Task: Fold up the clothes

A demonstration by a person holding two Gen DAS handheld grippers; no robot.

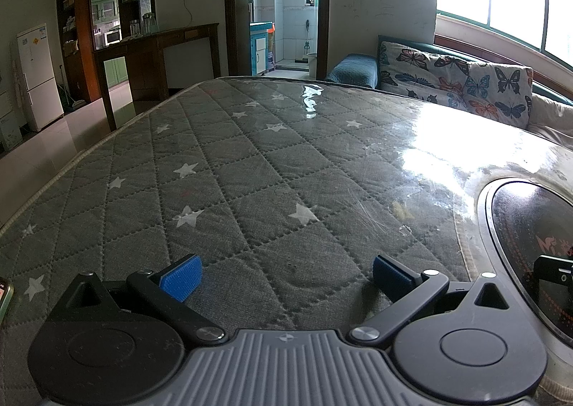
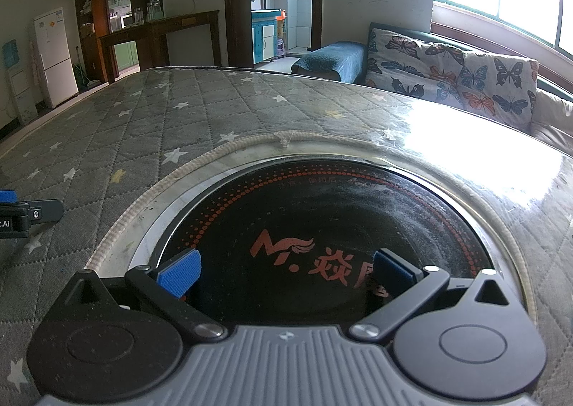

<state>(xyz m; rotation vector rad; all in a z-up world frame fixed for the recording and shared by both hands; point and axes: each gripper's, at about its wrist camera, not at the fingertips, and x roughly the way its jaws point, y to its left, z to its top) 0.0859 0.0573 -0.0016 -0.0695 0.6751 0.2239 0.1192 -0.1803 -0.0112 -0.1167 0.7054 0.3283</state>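
No garment shows in either view. My left gripper is open and empty, low over the grey quilted star-pattern table cover. My right gripper is open and empty, low over the round black cooktop set into the table. The left gripper's finger shows at the left edge of the right wrist view. Part of the right gripper shows at the right edge of the left wrist view.
The cooktop lies right of my left gripper. A clear plastic sheet with glare covers the table's right side. A butterfly-print sofa stands beyond the far right edge. A wooden counter and white fridge stand far left.
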